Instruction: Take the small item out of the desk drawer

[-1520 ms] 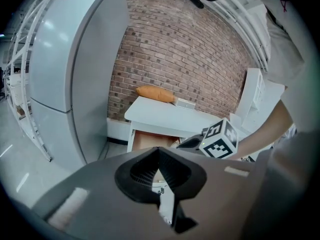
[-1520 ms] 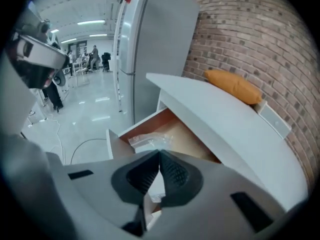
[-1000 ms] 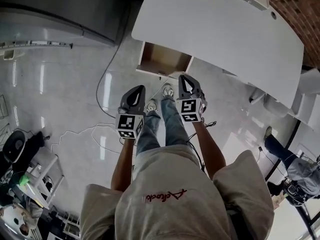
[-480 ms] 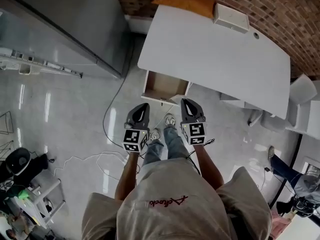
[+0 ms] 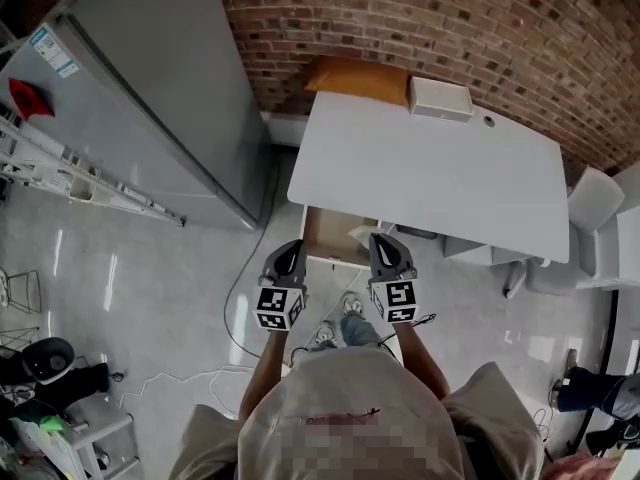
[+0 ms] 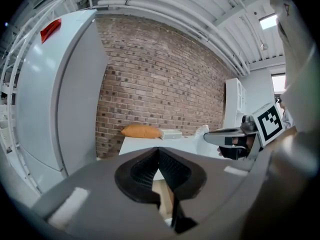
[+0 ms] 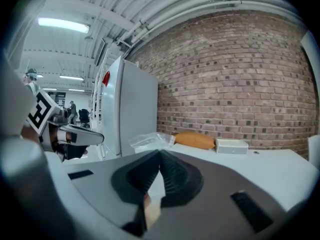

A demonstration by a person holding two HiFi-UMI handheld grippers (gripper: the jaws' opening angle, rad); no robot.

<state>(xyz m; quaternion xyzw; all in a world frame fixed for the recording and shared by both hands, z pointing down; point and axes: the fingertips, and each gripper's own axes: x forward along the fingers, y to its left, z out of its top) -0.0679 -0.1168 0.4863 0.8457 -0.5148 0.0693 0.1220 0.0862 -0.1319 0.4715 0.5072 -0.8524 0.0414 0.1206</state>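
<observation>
A white desk [image 5: 430, 178] stands against a brick wall, its wooden drawer [image 5: 330, 238] pulled open at the front left. My right gripper [image 5: 378, 240] hovers over the drawer's right front corner, shut on a small clear plastic bag [image 7: 150, 141]. From the head view the bag [image 5: 362, 233] shows as a pale scrap at the jaw tips. My left gripper [image 5: 293, 248] hangs beside it at the drawer's left front, shut and empty. In the left gripper view the closed tips of the left gripper [image 6: 159, 150] point at the desk, with the right gripper [image 6: 225, 136] alongside.
A tall grey cabinet [image 5: 150, 98] stands left of the desk, with a ladder [image 5: 80, 178] against it. An orange cushion [image 5: 355, 75] and a white box [image 5: 440, 98] lie at the desk's back edge. A white chair [image 5: 590, 203] sits right. A cable [image 5: 240, 298] runs across the floor.
The head view has swung upward: the desk and drawer slid down the frame and the brick wall came into sight. Both grippers stayed side by side in front of the drawer.
</observation>
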